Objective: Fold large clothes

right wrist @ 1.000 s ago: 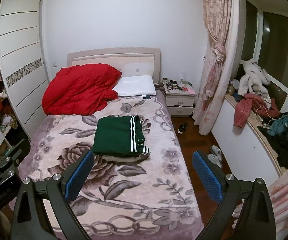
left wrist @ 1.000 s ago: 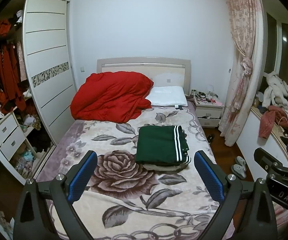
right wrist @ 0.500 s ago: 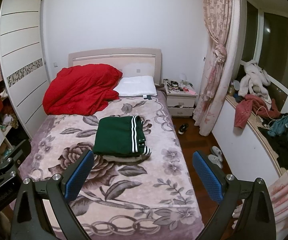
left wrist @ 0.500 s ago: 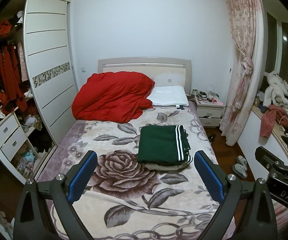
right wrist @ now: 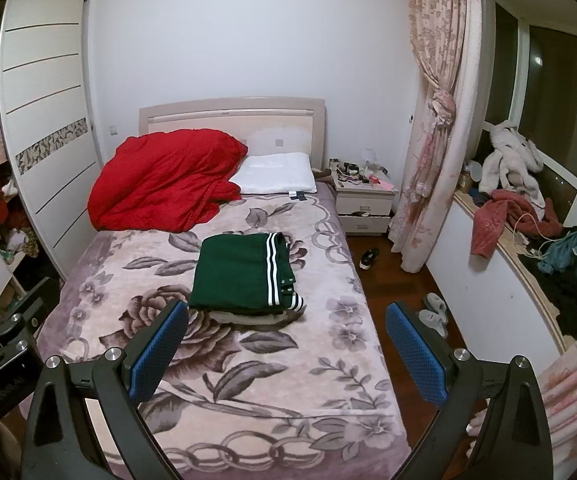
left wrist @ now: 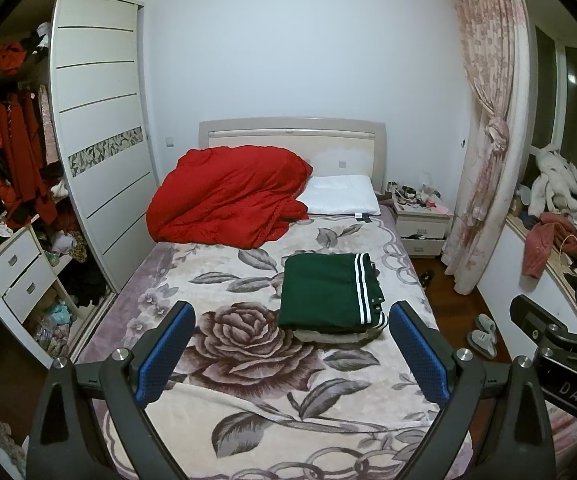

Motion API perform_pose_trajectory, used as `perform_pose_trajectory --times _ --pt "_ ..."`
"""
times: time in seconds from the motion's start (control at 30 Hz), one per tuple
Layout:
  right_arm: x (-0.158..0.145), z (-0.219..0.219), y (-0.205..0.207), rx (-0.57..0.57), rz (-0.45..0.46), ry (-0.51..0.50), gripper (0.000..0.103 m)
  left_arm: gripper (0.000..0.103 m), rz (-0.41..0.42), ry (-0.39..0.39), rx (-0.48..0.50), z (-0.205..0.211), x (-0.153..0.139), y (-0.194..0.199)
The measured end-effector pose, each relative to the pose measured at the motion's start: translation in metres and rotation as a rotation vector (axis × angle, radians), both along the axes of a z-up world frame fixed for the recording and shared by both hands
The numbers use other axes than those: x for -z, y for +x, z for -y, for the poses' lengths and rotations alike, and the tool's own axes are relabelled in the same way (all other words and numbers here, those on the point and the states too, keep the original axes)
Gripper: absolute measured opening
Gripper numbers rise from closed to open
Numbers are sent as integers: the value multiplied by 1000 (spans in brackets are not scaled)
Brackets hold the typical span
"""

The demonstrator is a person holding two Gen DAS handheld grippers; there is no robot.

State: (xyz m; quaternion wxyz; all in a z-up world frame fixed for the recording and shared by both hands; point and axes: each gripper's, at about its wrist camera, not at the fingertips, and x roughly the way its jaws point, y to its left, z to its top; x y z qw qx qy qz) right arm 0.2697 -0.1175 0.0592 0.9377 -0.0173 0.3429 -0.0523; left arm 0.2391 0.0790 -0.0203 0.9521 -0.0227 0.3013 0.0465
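A folded dark green garment with white stripes (left wrist: pixel 328 294) lies on top of a pale folded piece in the middle of the bed (left wrist: pixel 248 396); it also shows in the right wrist view (right wrist: pixel 240 274). My left gripper (left wrist: pixel 290 346) is open and empty, held back above the foot of the bed, well short of the garment. My right gripper (right wrist: pixel 286 342) is open and empty too, at a similar distance. Part of the right gripper shows at the left view's right edge (left wrist: pixel 552 340).
A red duvet (left wrist: pixel 228 200) and white pillow (left wrist: pixel 340 200) lie at the headboard. An open wardrobe with drawers (left wrist: pixel 20 276) stands left. A nightstand (right wrist: pixel 362 200), curtain (right wrist: pixel 432 140), slippers (right wrist: pixel 434 312) and a cluttered windowsill (right wrist: pixel 528 216) are right.
Both views have shifted very slightly; the grippers stay open and back from the bed. The folded green garment has not moved.
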Motion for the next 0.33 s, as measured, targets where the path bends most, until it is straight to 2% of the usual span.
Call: perform_pose_trajectory --times 0.33 --pt "2 0 -8 9 -4 1 101 99 5 -10 1 -5 3 -5"
